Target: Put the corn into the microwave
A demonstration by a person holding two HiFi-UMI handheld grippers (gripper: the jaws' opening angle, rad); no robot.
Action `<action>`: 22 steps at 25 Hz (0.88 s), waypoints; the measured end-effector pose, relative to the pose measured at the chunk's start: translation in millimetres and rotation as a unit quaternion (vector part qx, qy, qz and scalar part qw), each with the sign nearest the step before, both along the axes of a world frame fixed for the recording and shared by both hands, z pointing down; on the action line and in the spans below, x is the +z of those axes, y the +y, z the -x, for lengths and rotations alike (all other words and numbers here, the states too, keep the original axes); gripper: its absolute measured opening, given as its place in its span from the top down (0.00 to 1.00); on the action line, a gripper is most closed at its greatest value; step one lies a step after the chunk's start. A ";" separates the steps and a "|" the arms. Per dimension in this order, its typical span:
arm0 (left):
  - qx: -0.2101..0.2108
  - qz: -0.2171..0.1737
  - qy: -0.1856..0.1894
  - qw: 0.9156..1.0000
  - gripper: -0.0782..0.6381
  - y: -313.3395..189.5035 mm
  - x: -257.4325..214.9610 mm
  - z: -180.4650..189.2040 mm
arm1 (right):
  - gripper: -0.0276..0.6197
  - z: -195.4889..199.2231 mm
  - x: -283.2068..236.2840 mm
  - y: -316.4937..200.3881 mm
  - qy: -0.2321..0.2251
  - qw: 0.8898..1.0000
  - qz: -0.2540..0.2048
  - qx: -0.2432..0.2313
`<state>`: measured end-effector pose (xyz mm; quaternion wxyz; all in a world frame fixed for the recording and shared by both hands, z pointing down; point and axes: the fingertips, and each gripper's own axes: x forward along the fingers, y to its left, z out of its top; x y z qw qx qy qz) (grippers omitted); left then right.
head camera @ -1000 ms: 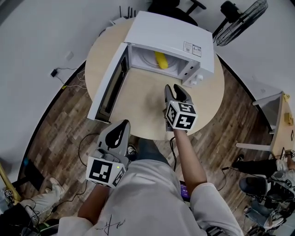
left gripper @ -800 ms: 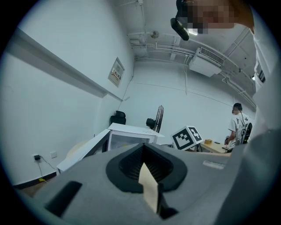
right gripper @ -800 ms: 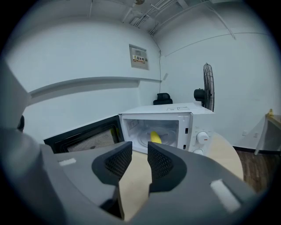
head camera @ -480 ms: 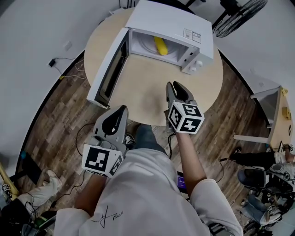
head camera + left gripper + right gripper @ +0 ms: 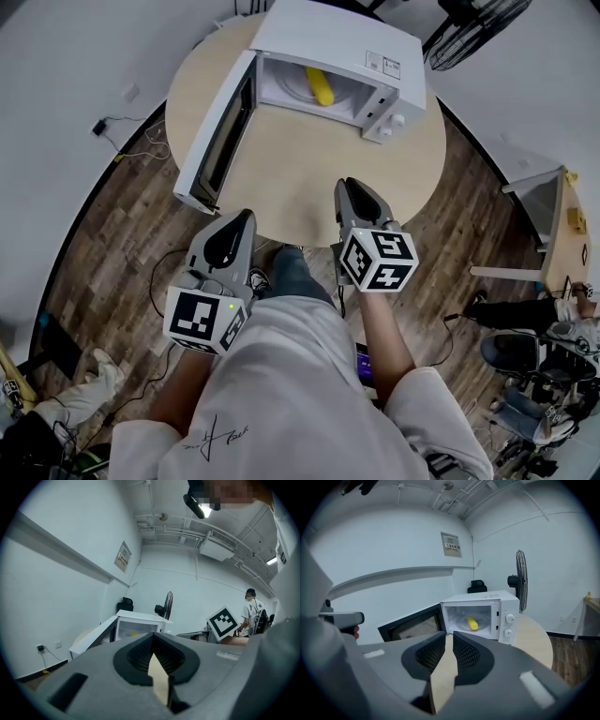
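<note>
The yellow corn [image 5: 322,86] lies on the turntable inside the white microwave [image 5: 337,37], whose door [image 5: 217,131] stands swung open to the left. The right gripper view shows the corn [image 5: 472,623] in the lit cavity, well ahead of my right gripper [image 5: 449,637]. That right gripper [image 5: 354,190] hovers over the near edge of the round table [image 5: 300,187]. Its jaws are closing, a narrow gap remains and nothing is between them. My left gripper [image 5: 239,220] hangs off the table's near left edge, shut and empty, with the microwave [image 5: 140,620] far ahead of its tips [image 5: 153,637].
A standing fan [image 5: 469,28] is behind the microwave at the right. Cables and a wall socket [image 5: 98,127] are on the wood floor at the left. A small side table [image 5: 548,206] stands at the right. People sit low at both sides.
My right gripper has drawn back from the microwave to the table's near edge, and its jaws have narrowed. The left gripper has barely shifted. The corn stays inside.
</note>
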<state>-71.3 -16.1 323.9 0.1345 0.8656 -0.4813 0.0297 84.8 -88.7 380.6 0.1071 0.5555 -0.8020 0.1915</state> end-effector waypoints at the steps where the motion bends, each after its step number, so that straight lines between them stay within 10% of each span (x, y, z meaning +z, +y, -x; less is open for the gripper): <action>1: 0.000 0.001 0.000 1.000 0.90 0.0 0.8 0.5 | 0.86 0.1 -1.6 2.8 -0.001 1.000 -0.001 -0.001; 22: -0.006 0.022 0.007 1.000 0.90 1.0 13.6 5.9 | 0.94 -15.1 -23.8 54.1 -0.001 1.000 -0.011 0.002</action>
